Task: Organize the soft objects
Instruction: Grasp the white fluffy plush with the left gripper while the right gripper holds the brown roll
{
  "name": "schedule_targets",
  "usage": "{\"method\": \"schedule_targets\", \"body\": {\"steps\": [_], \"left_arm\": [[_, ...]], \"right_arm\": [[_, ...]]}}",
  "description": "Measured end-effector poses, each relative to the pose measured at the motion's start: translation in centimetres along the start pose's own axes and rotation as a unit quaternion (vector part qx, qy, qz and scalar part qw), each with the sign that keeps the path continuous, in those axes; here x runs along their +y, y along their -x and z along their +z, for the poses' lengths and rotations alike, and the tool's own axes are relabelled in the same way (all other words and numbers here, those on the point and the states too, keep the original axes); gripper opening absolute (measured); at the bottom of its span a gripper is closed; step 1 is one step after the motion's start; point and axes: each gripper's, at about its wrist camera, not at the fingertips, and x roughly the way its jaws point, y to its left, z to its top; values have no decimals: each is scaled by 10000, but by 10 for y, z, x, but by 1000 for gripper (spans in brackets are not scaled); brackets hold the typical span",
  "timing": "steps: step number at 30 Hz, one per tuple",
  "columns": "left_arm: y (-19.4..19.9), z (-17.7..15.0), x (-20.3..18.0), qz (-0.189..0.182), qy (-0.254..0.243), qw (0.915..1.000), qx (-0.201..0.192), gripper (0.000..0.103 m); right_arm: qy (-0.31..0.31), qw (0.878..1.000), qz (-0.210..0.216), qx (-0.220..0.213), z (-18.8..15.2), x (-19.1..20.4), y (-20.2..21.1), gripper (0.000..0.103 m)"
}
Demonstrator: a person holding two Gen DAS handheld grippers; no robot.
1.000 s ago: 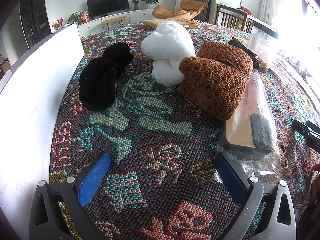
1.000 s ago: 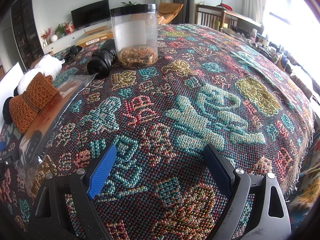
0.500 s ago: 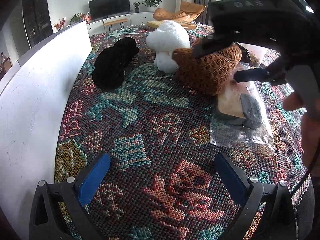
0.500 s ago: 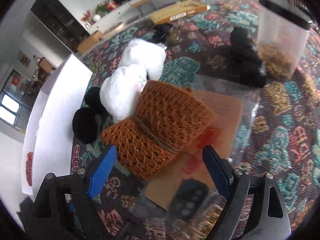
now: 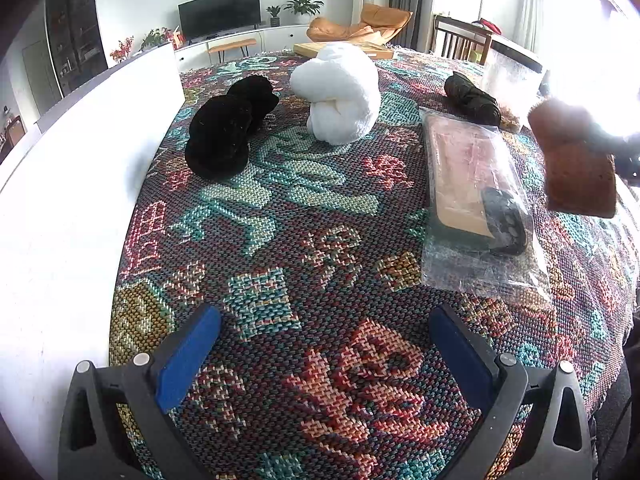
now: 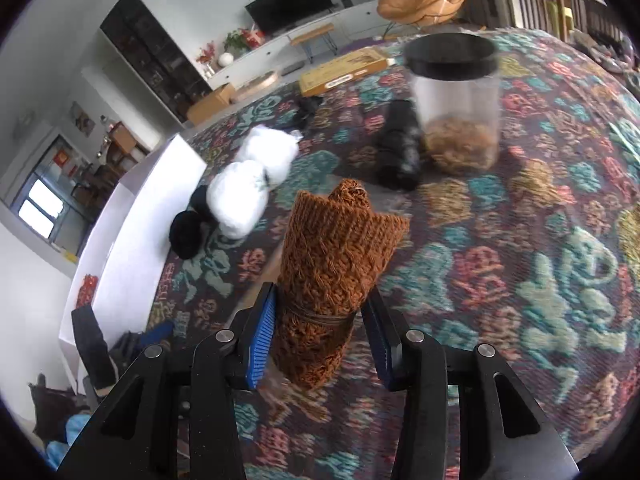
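Note:
My right gripper (image 6: 320, 332) is shut on a folded orange-brown knitted bundle (image 6: 332, 264) and holds it in the air above the patterned cloth; the bundle also shows at the right edge of the left wrist view (image 5: 576, 160). My left gripper (image 5: 324, 352) is open and empty, low over the near part of the cloth. A white fluffy bundle (image 5: 340, 92) and a black fluffy bundle (image 5: 228, 128) lie on the cloth farther back; they also show in the right wrist view, white (image 6: 248, 188) and black (image 6: 188, 228).
A white board (image 5: 72, 184) stands along the table's left side. A clear plastic bag with a flat card and dark pad (image 5: 476, 196) lies right of centre. A rolled black item (image 5: 472, 100) and a clear jar with a black lid (image 6: 456, 100) stand behind.
My right gripper has closed on the orange-brown bundle and lifted it off the cloth to the right. My left gripper stays low and open.

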Motion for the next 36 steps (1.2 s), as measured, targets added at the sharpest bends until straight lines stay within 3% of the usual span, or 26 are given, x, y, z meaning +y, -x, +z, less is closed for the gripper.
{"method": "schedule_targets", "body": {"steps": [2,4,5,6,8,9,12,14,16,18,23,27,30,32,36], "left_arm": [[-1,1,0,9,4,10000,0,103],[-1,1,0,10,4,10000,0,103],[-1,1,0,6,4,10000,-1,103],[0,1,0,3,4,10000,-3,103],[-1,1,0,10,5,10000,-1,103],[-1,1,0,11,4,10000,-2,103],[0,0,-1,19,5,10000,-2,103],[0,0,-1,19,2,10000,-1,103],[0,0,-1,15,0,10000,-1,103],[0,0,-1,5,-4,10000,3,103],[-4,9,0,-23,13,9997,231,103],[1,49,-1,-534,310,9977,264,103],[7,105,-3,-616,386,9974,-22,103],[-7,145,-5,-643,265,9975,112,103],[-62,197,-5,-132,-65,9981,603,103]], "right_arm": [[-364,9990,-226,-80,3,-54,9,45],[-790,9963,-158,-312,7,-102,21,56],[-869,9946,-368,-437,9,-115,29,69],[-881,9932,-603,-476,12,-123,37,70],[-936,9922,-691,-443,16,-125,47,71],[-988,9912,-744,-479,19,-125,55,76],[-826,9904,-1006,-467,21,-99,60,83],[-505,9893,-1360,-133,21,-81,44,83],[-203,9804,-1936,318,19,-73,20,83],[-53,9726,-2238,627,12,-75,3,83],[144,9742,-2169,606,1,-81,-1,82],[254,9755,-2107,587,1,-82,-1,69],[168,9747,-2203,346,9,-86,11,66],[46,9736,-2278,160,18,-95,18,65],[-510,9771,-2055,-199,46,-117,29,63]]}}
